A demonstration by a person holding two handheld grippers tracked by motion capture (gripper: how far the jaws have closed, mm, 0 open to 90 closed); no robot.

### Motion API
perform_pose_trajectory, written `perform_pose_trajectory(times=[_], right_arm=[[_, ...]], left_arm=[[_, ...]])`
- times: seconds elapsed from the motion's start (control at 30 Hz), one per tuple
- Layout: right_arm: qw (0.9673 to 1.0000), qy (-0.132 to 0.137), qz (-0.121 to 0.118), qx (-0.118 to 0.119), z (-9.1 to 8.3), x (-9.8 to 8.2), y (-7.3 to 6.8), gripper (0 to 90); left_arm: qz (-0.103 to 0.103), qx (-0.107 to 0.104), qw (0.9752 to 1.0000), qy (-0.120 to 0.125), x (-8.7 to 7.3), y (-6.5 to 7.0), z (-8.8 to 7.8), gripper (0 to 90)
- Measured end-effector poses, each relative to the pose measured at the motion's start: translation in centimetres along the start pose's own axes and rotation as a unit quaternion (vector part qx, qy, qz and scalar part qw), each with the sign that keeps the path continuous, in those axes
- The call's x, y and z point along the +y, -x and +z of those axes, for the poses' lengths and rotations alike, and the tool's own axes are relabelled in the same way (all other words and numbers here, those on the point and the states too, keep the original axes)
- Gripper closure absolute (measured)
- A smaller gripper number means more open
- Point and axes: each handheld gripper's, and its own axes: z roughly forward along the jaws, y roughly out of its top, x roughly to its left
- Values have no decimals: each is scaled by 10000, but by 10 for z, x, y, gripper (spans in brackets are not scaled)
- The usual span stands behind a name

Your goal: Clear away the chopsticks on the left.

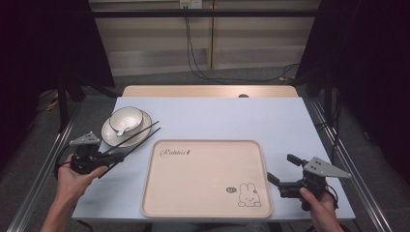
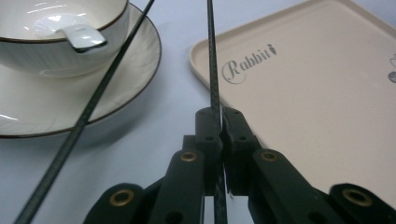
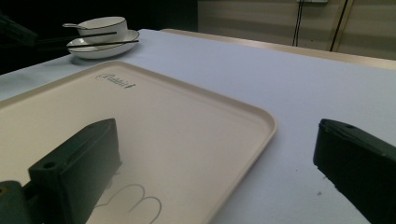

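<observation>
Right now the left gripper (image 1: 112, 155) is sitting at the table's near left corner, its jaws pinched tight on one black chopstick (image 2: 213, 70), which is running up between them. The second chopstick (image 2: 88, 109) is lying apart from it, slanting across the rim of the white saucer (image 2: 37, 105). A white bowl (image 1: 125, 120) is standing on that saucer with a spoon (image 2: 77, 35) resting in it. Just beside the saucer, the beige tray (image 1: 203, 205) is lying on the pale blue tablecloth (image 1: 232, 116). The right gripper (image 1: 281, 170) is hovering at the tray's right edge, jaws gaping wide and holding nothing.
</observation>
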Motion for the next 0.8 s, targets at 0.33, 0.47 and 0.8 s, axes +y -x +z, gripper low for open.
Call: perform_pose_trajectory(times=[0.33, 0.47, 0.8], right_arm=[[10000, -2, 12, 42, 0, 0, -2, 3], [10000, -1, 11, 48, 0, 0, -2, 3], [10000, -8, -28, 59, 1, 0, -2, 3]], left_arm=[[-401, 204, 9988, 211, -8, 39, -7, 862], [-497, 277, 9980, 276, -10, 52, -5, 863], [-928, 303, 9950, 218, -8, 82, 4, 862]])
